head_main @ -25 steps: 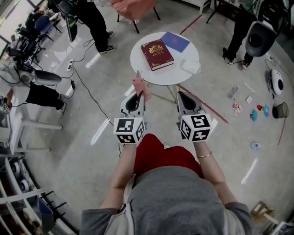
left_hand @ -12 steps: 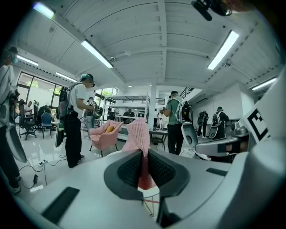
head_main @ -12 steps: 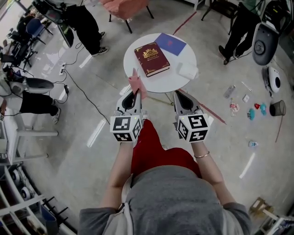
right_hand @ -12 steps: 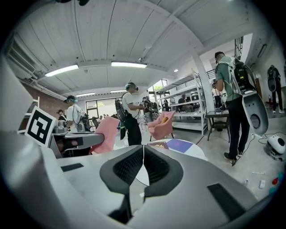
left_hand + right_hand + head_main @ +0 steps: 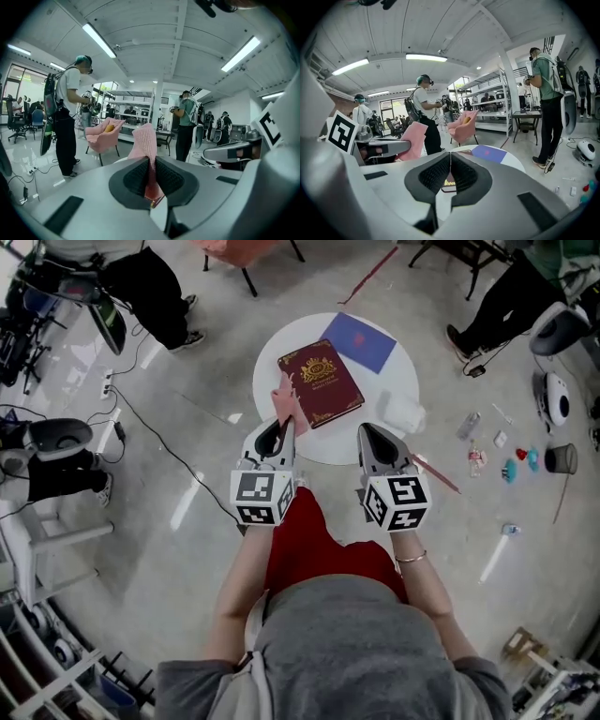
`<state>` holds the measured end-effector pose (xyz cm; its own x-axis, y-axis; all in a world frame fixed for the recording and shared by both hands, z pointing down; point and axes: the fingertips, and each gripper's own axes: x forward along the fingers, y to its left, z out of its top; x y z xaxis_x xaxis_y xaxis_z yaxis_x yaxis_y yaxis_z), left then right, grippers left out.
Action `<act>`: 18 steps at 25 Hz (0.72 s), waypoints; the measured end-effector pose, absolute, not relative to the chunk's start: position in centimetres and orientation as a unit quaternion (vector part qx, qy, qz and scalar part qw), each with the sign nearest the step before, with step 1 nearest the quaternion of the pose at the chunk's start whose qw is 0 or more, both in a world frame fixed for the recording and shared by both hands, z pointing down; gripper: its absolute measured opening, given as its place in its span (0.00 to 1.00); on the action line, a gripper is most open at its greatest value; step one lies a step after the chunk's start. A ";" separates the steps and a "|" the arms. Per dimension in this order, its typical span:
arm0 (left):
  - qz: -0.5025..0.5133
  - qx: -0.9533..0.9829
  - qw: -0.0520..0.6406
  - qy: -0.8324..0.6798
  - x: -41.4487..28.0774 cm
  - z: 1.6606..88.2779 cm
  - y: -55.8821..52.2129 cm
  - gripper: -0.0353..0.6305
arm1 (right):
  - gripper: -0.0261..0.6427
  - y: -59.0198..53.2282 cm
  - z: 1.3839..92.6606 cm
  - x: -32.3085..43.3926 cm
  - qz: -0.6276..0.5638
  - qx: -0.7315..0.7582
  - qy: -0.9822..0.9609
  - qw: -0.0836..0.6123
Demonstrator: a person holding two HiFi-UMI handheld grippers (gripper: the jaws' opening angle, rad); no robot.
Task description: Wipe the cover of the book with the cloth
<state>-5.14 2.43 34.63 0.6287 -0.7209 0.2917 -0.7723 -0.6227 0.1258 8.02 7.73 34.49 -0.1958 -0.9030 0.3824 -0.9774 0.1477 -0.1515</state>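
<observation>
A dark red book (image 5: 321,383) with gold print lies on the round white table (image 5: 375,404); a sliver of it shows between the jaws as the book (image 5: 449,183). The pink cloth (image 5: 285,401) sticks up from my left gripper (image 5: 278,423), which is shut on it, at the table's near left edge beside the book's corner. In the left gripper view the cloth (image 5: 145,145) stands pinched between the pads. My right gripper (image 5: 367,430) is shut with nothing in it, over the table's near edge, right of the book.
A blue booklet (image 5: 356,341) lies on the table behind the book, and a white object (image 5: 403,412) at its right side. People stand around; a pink chair (image 5: 464,126) is beyond the table. Small items litter the floor (image 5: 506,451) at right.
The table and book have come closer and now lie just past the jaw tips. Both grippers keep their hold and spacing; the cloth now reaches the book's near left corner.
</observation>
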 end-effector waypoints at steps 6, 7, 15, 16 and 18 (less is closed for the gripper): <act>0.120 0.902 0.131 -0.393 -5.5 35.8 -4.5 0.11 | 0.08 1.3 35.6 7.5 0.201 0.646 -0.728 0.109; 0.122 0.903 0.132 -0.389 -5.6 36.0 -5.4 0.10 | 0.08 0.5 35.7 7.4 0.202 0.649 -0.725 0.110; 0.123 0.910 0.153 -0.364 -5.8 37.4 -10.2 0.10 | 0.08 -3.4 36.7 7.3 0.212 0.674 -0.697 0.121; 0.123 0.911 0.156 -0.362 -5.7 37.6 -10.4 0.11 | 0.08 -3.6 36.8 7.3 0.212 0.675 -0.696 0.126; 0.125 0.910 0.163 -0.360 -5.7 38.0 -10.4 0.10 | 0.08 -3.8 37.3 7.1 0.212 0.674 -0.695 0.137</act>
